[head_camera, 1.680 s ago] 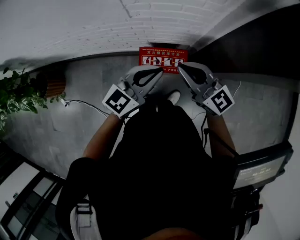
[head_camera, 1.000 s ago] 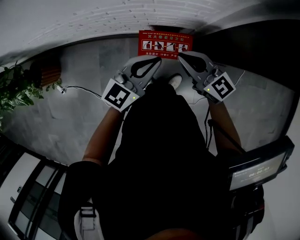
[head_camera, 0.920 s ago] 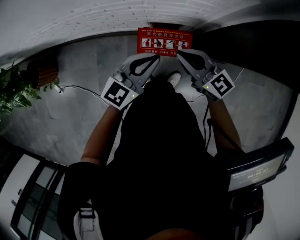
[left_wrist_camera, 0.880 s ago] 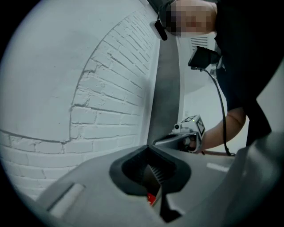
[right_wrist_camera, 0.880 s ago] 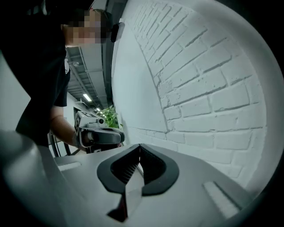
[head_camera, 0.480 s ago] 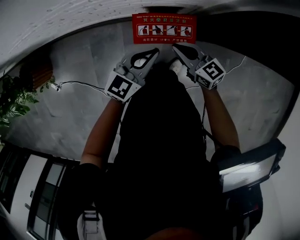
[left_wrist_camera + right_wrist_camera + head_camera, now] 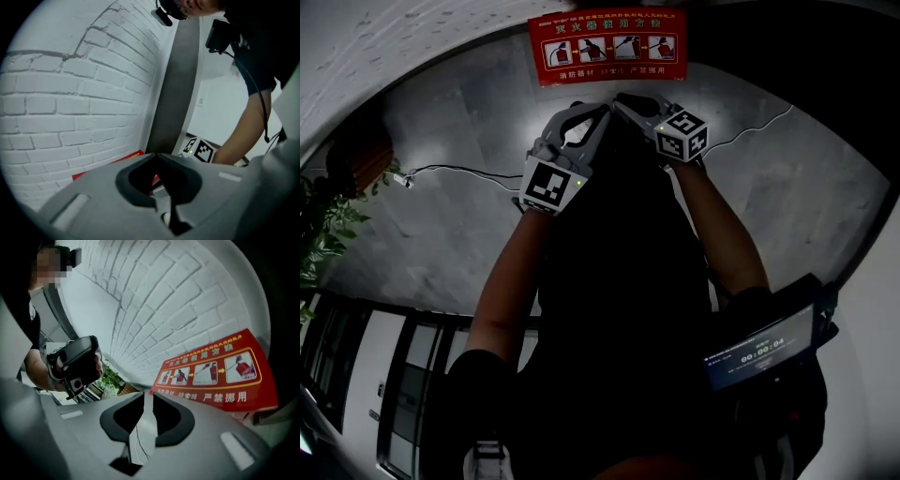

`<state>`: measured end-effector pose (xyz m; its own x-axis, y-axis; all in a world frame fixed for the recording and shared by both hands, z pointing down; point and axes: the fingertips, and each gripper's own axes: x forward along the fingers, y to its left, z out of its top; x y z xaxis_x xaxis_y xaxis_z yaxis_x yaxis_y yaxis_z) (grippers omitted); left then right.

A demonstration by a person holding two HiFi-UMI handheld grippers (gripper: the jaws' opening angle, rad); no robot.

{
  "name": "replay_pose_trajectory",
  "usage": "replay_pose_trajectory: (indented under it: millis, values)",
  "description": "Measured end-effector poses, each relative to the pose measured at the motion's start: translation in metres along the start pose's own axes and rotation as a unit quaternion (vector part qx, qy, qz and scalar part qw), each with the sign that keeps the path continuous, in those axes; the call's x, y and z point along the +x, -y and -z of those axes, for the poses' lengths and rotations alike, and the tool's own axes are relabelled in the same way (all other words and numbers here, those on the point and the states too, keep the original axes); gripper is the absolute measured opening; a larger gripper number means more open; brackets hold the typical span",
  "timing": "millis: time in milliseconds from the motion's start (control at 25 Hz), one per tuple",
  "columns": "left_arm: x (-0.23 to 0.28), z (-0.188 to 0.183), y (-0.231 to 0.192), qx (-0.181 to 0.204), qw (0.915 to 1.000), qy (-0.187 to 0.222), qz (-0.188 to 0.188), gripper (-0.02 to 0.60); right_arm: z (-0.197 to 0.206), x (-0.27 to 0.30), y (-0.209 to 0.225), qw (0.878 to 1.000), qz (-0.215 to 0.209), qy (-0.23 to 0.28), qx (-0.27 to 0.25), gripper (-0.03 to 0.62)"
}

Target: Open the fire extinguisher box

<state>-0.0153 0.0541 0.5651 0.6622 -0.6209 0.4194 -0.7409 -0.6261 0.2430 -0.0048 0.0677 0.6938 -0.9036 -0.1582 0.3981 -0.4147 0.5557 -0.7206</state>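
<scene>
Two hand-held grippers are held close together above the grey floor [image 7: 441, 234] in the head view, with their tips turned toward the fire extinguisher box [image 7: 607, 47]. The box is seen at the foot of the white brick wall [image 7: 384, 47], just beyond those tips, and its red face is printed with four pictograms. The left hand-held gripper [image 7: 603, 110] is pressed together: in the left gripper view its jaw tips are met, with nothing between them. The right hand-held gripper [image 7: 620, 97] is parted by a narrow gap. Its jaws have just been opening, and nothing is caught between them. In the right gripper view the red face is found above and to the right of the jaws. A plant [image 7: 323, 220] is seen at the far left.
</scene>
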Motion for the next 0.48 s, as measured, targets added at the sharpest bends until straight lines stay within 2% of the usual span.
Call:
replay_pose_trajectory:
  millis: [280, 400, 480]
  values:
    - [0.028, 0.041, 0.002, -0.001, 0.9996, -0.025, 0.010, 0.003, 0.045, 0.021, 0.032, 0.994, -0.005, -0.008, 0.109, 0.147]
    - [0.032, 0.049, 0.003, -0.010, 0.9993, -0.034, 0.009, 0.003, 0.045, 0.016, 0.039, 0.990, 0.001, 0.002, 0.144, 0.161]
    - [0.032, 0.050, 0.000, -0.014, 0.9990, -0.041, 0.009, 0.003, 0.034, 0.015, 0.046, 0.984, 0.003, 0.027, 0.176, 0.167]
